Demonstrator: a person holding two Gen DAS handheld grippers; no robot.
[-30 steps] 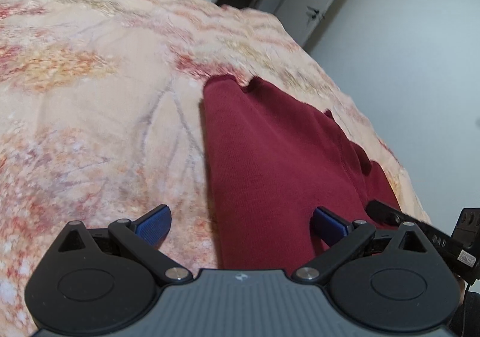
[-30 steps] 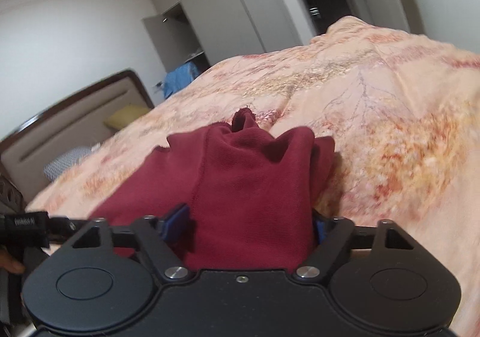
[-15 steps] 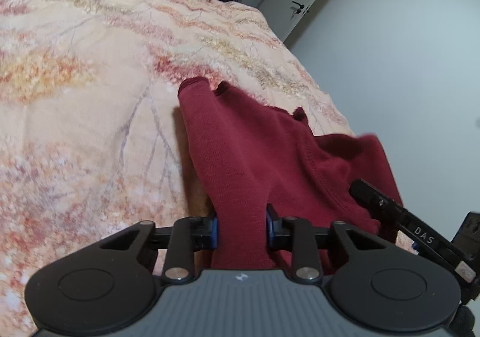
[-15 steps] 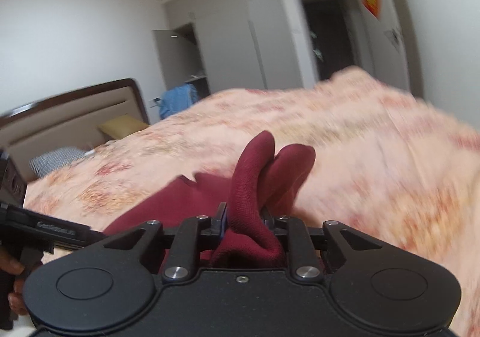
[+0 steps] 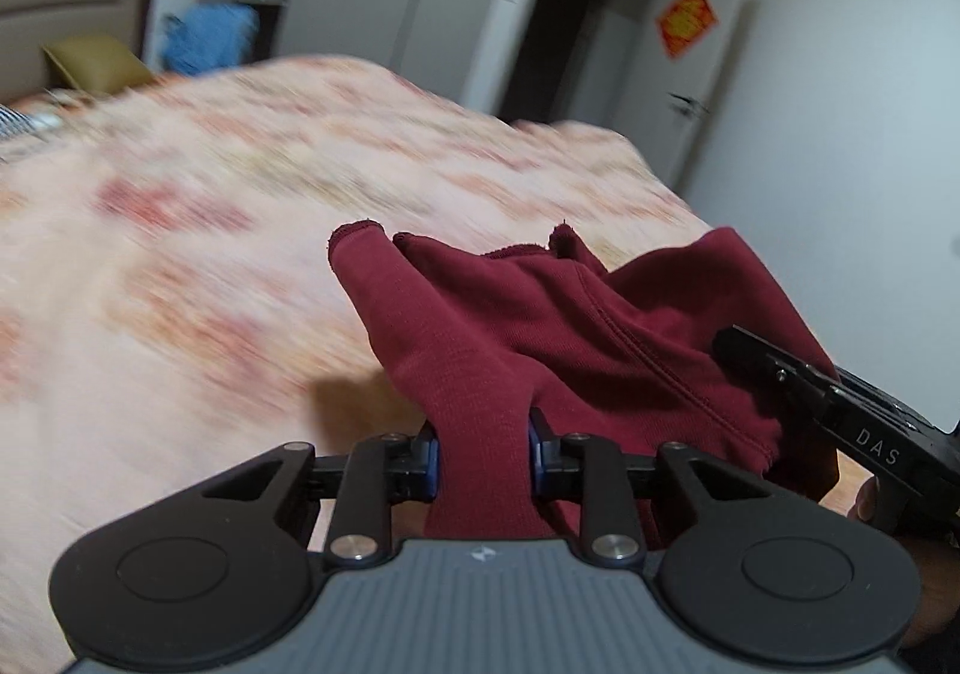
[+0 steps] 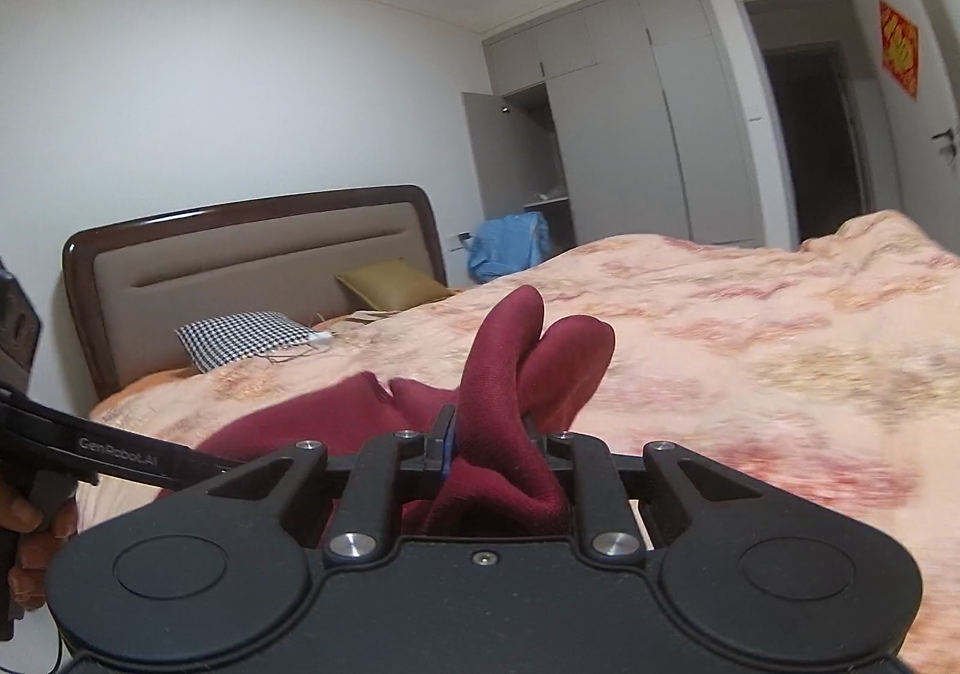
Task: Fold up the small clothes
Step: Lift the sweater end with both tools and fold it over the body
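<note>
Dark red knit fabric, a small garment (image 5: 540, 326), hangs bunched between two handheld grippers above a peach floral bedspread (image 5: 180, 266) that fills the left and middle of the left wrist frame. The left gripper (image 5: 483, 455) has just been closing, and its blue pads now pinch a thick fold of the cloth low in the centre of that frame. From there the garment runs up and to the right, toward the black body of the other tool at the right edge. In the right wrist frame the right gripper (image 6: 489, 443), its jaws also freshly drawn in, clamps a second fold that stands up as two rounded lobes in mid frame, with the rest of the garment trailing down to the lower left, where the left tool and a hand (image 6: 24, 530) show. So the cloth's long axis lies from one gripper to the other, each holding an end, with slack sagging between them and the bed below and ahead. Folding, I judge, turns on carrying this edge forward over whatever part rests on the bedspread.
</note>
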